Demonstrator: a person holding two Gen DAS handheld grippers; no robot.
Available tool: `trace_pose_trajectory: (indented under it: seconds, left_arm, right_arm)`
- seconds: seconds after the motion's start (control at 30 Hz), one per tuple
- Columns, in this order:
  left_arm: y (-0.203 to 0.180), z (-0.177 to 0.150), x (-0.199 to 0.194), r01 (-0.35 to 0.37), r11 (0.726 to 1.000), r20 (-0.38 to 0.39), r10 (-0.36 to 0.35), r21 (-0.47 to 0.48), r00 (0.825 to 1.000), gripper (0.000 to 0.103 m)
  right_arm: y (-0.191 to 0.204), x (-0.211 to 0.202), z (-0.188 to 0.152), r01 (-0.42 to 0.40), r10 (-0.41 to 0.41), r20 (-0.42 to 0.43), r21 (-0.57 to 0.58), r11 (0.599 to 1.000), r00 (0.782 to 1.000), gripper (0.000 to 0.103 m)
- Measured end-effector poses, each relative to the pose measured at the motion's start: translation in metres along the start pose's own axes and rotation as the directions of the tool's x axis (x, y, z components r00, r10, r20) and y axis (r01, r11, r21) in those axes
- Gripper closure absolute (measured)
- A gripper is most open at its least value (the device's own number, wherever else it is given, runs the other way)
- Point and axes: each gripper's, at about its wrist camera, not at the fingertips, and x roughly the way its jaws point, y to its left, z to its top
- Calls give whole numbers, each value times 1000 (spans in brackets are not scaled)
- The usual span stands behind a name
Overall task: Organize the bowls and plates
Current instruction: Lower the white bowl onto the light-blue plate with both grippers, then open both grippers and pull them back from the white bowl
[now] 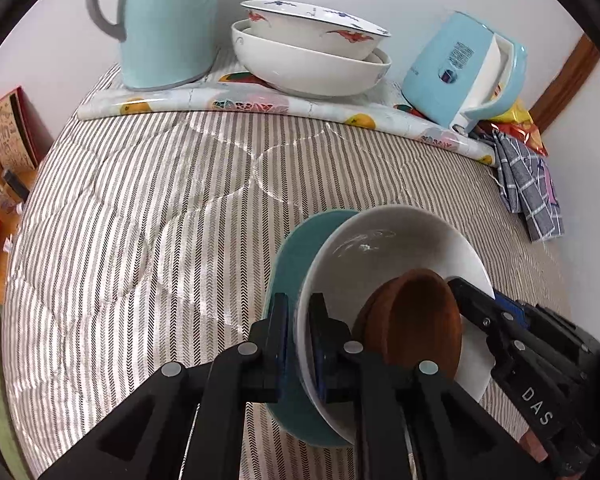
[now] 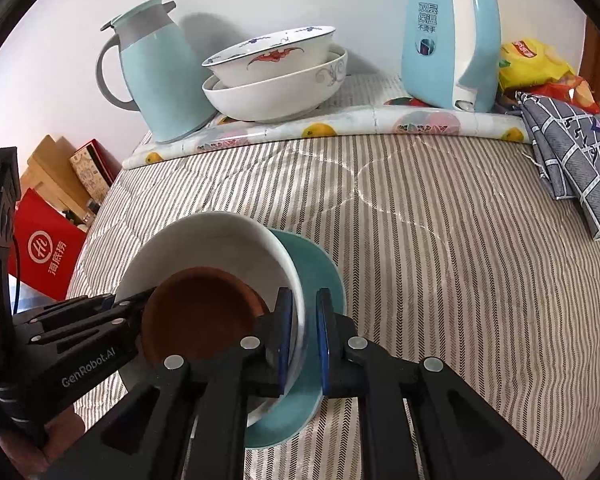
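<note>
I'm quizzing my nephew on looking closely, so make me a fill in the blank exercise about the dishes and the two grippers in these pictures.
1. The brown dish sits inside the ____ bowl.
2. That bowl rests on a ____ plate.
3. The left gripper and right gripper each clamp the stack at its ____.
4. Near the wall, the bowl with red motifs is nested in a plain white bowl between the jug and the ____.

Missing words: white; teal; rim; kettle
</note>
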Motion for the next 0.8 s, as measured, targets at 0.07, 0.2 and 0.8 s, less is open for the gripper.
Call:
trace_pose_trajectory:
  seconds: [0.07, 0.2, 0.8]
  left_arm:
    - [0, 0, -3, -2, 1000, 5, 2, -3, 1000, 90]
    - [-2, -1, -12, 3, 1000, 23, -3, 4, 1000, 84]
    - [-39, -48, -100, -41, 999, 199, 34, 32, 979, 62]
  right_arm:
    - [-1, -2, 0, -7, 7, 3, 3, 1000, 1000, 92]
    - [-2, -8, -2, -1, 1, 14, 1, 1000, 1000, 86]
    - [-13, -104, -50, 133, -127, 142, -31, 991, 982, 48]
